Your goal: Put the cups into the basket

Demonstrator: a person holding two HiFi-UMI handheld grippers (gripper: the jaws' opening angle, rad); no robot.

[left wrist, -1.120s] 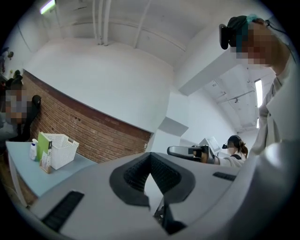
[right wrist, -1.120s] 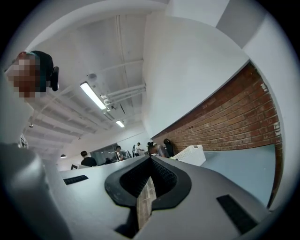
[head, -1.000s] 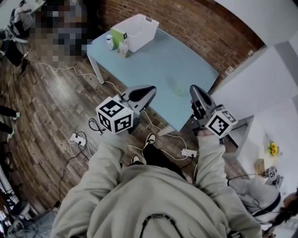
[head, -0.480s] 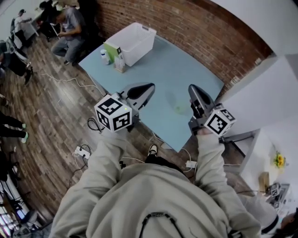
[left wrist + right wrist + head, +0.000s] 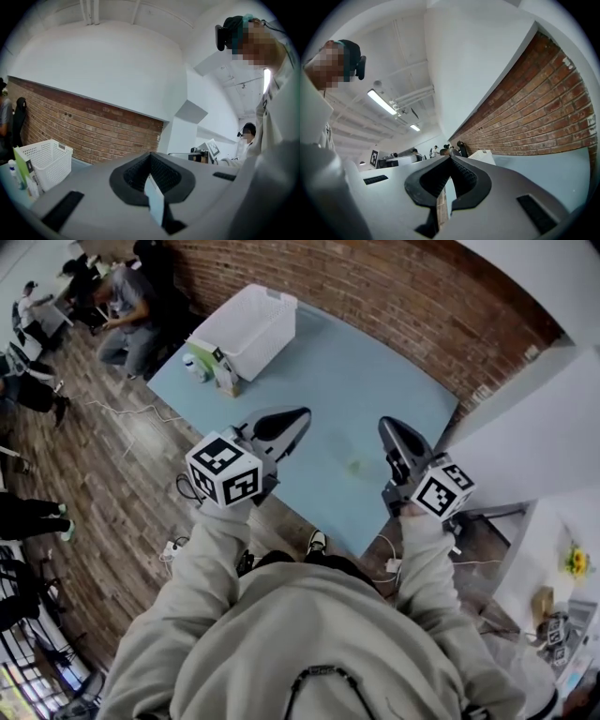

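A white slatted basket (image 5: 253, 322) stands at the far left end of the light blue table (image 5: 375, 381); it also shows as the basket (image 5: 44, 161) in the left gripper view and as the basket (image 5: 483, 156) in the right gripper view. A small pale, clear cup-like thing (image 5: 354, 465) sits near the table's front edge, between my two grippers. My left gripper (image 5: 300, 415) is held level over the front edge, shut and holding nothing. My right gripper (image 5: 386, 427) hangs beside it to the right, also shut with nothing in it. The jaws meet at their tips in both gripper views.
A green-and-white carton and small bottles (image 5: 208, 367) stand next to the basket. A brick wall (image 5: 412, 296) runs behind the table. Cables and a power strip (image 5: 173, 547) lie on the wooden floor. People (image 5: 122, 296) are at the far left.
The table has drawn nearer and spread wider in the head view. Both grippers now reach over its front edge. Their jaws have stayed shut.
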